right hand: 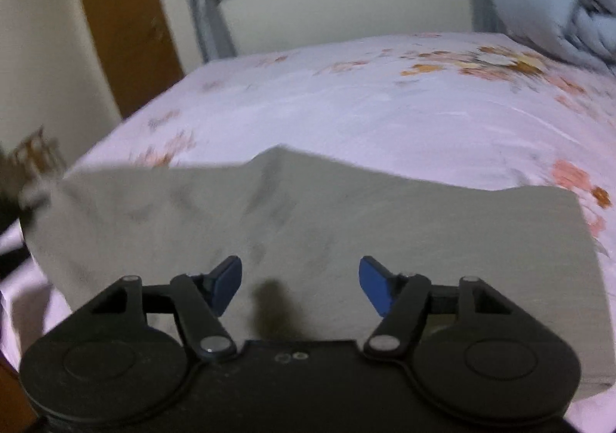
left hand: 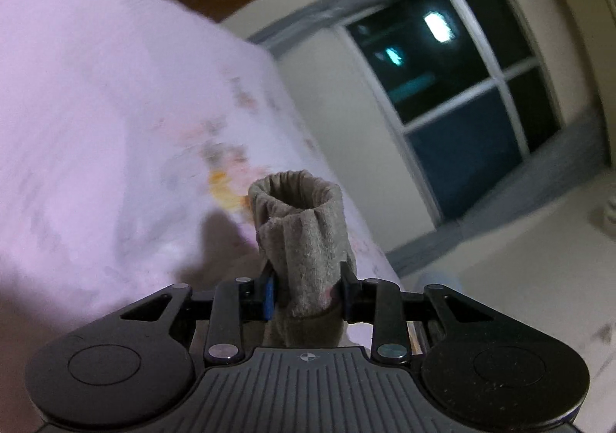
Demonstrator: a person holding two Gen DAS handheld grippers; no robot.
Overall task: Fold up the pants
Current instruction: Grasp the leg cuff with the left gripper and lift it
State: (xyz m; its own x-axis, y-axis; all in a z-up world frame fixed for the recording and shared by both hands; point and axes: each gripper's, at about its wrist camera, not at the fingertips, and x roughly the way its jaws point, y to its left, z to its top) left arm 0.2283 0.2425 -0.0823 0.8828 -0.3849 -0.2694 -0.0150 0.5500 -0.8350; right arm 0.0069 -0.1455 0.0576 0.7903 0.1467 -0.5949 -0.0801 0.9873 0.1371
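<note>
Two grippers over the floral bedsheet. Left gripper: jaws narrow, clamped on a bunched tube of the grey pants, lifted off the bed. Right gripper: jaws wide, empty, above the spread pants.

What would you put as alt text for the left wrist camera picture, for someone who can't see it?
The left gripper is shut on a bunched tube of grey-brown pants fabric, whose open end sticks up past the fingers. Behind it, tilted in the frame, lie a pale pink floral bedsheet and a dark window with white bars.
</note>
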